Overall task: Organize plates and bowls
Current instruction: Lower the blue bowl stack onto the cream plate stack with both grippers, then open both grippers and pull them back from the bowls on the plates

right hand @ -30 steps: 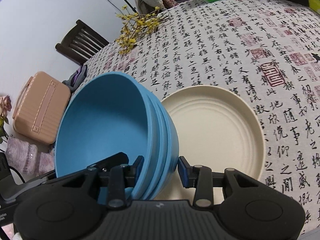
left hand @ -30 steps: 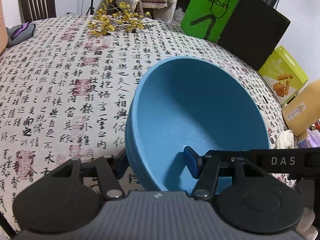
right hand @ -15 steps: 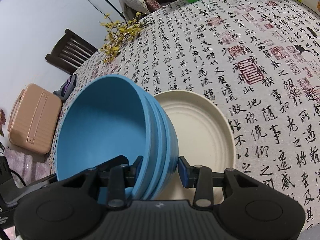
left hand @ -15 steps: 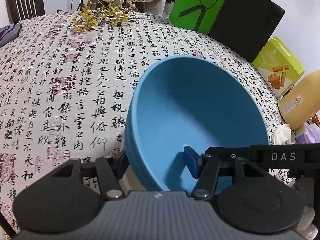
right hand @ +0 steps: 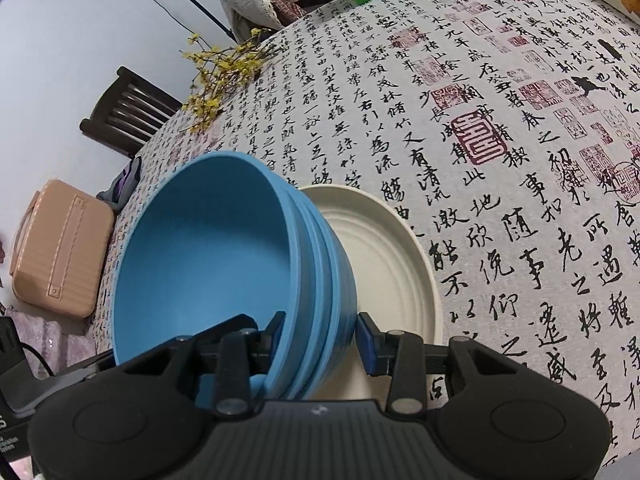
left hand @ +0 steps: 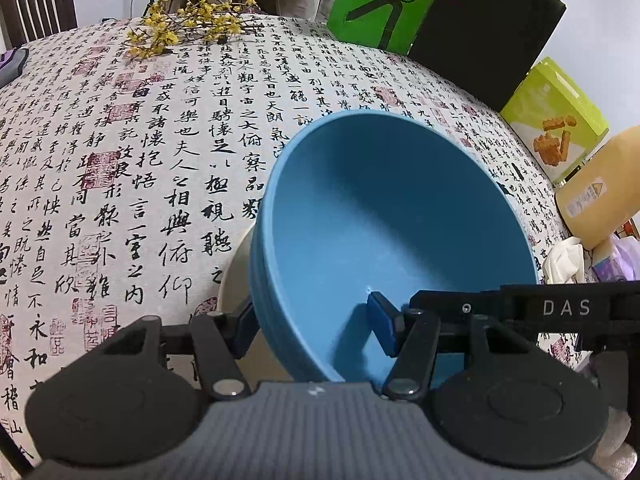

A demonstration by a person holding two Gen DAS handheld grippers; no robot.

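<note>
Both grippers' fingers (left hand: 382, 330) clamp stacked blue bowls (right hand: 224, 264), cream plate (right hand: 384, 264) half hidden behind, bowl bases unseen

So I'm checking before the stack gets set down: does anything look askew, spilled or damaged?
The blue bowl stack hangs tilted, both tongs pinching its rim above the cream plate. That looks like carrying, not a fault. No spill or chip shows.

Your left wrist view: angled steeply down over table (left hand: 120, 168), close on blue bowl stack (left hand: 392, 240), frame centre. Your right wrist view: same downward tilt, opposite rim, stack lower left. Shared: stack, cream plate (right hand: 384, 264), yellow flowers (left hand: 188, 28).
</note>
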